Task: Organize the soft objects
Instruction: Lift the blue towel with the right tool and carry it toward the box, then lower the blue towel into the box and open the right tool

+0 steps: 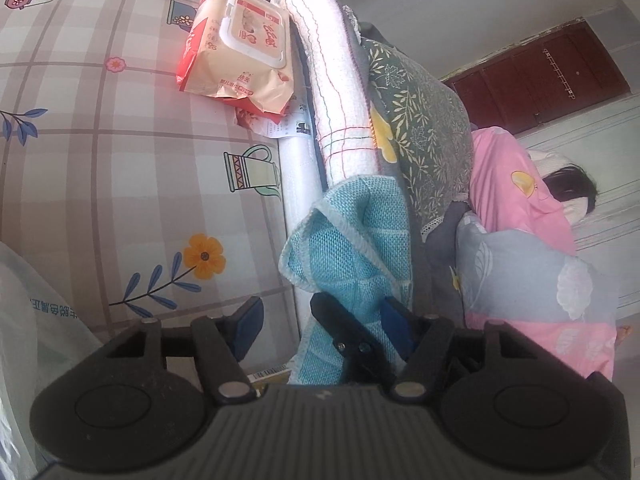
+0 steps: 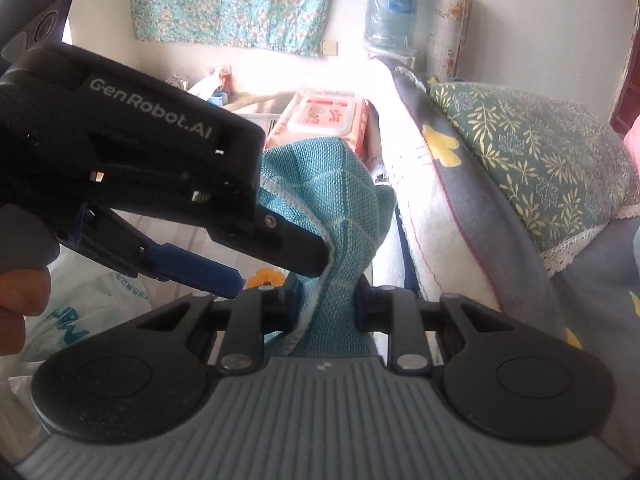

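A teal woven cloth (image 1: 352,248) hangs bunched at the edge of the table. In the right wrist view my right gripper (image 2: 326,308) is shut on the teal cloth (image 2: 336,184), which rises out of its jaws. One black finger of the right gripper (image 1: 344,332) shows in the left wrist view, lying against the cloth. My left gripper (image 1: 320,320) stands open, the cloth resting against its right-hand pad (image 1: 394,320). Seen from the right wrist, the left gripper (image 2: 278,270) reaches in from the left, and its upper fingertip touches the cloth's edge.
A wet-wipes pack (image 1: 236,44) lies on the plaid flowered tablecloth (image 1: 100,140). Beside it a rolled white towel (image 1: 332,80), a green leaf-print pillow (image 1: 416,120), a grey-blue pillow (image 1: 520,276) and a pink quilt (image 1: 516,192) crowd the right. A plastic bag (image 2: 80,312) sits low left.
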`<state>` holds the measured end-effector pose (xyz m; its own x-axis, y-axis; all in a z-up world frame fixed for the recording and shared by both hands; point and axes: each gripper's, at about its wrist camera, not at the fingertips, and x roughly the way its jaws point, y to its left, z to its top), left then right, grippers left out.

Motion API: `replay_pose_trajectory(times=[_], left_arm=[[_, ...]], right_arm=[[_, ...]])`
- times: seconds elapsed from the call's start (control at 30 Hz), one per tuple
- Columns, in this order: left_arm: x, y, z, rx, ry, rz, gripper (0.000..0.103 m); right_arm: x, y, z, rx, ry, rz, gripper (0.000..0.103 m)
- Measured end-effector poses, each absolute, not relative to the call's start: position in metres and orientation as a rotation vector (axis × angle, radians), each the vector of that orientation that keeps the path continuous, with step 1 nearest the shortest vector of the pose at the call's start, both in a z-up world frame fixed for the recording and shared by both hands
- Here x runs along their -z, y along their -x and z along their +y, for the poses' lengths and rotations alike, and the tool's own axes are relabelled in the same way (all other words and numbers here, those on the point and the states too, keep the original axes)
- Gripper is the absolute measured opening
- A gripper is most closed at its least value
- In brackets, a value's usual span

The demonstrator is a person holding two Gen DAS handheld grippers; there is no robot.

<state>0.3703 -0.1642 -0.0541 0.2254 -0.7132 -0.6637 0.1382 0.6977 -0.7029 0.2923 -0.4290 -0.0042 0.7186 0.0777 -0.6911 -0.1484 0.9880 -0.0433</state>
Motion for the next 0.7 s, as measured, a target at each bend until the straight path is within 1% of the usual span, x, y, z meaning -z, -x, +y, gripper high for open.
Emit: replay_pose_trajectory(times=[0.03, 0.1, 0.17, 0.33, 0.53, 0.63, 0.67, 0.7], left_arm=[[0.047, -0.366, -0.161, 0.644, 0.593, 1.197, 0.06], [0.033, -0.359, -0.154, 0.669, 0.619, 1.177, 0.052], [0.02, -0.35, -0.146, 0.683, 0.629, 1.156, 0.049], [-0.014, -0.316, -0.109, 0.679, 0.64, 1.089, 0.049], [-0.053, -0.263, -0.028, 0.607, 0.659, 0.977, 0.049], [-0.062, -0.236, 0.024, 0.533, 0.681, 0.918, 0.052], [-0.063, -0.224, 0.047, 0.493, 0.691, 0.888, 0.055], [-0.063, -0.216, 0.061, 0.467, 0.693, 0.872, 0.06]], right_arm=[[-0.004, -0.288, -0.427, -0.124, 0.104, 0.74, 0.023], [-0.017, -0.279, -0.424, -0.127, 0.104, 0.707, 0.023], [-0.031, -0.269, -0.421, -0.14, 0.091, 0.68, 0.023], [-0.068, -0.24, -0.399, -0.206, 0.028, 0.62, 0.023], [-0.103, -0.208, -0.335, -0.38, -0.073, 0.594, 0.023], [-0.112, -0.197, -0.294, -0.488, -0.116, 0.618, 0.023], [-0.114, -0.196, -0.279, -0.528, -0.136, 0.637, 0.023], [-0.118, -0.189, -0.256, -0.582, -0.163, 0.666, 0.023]])
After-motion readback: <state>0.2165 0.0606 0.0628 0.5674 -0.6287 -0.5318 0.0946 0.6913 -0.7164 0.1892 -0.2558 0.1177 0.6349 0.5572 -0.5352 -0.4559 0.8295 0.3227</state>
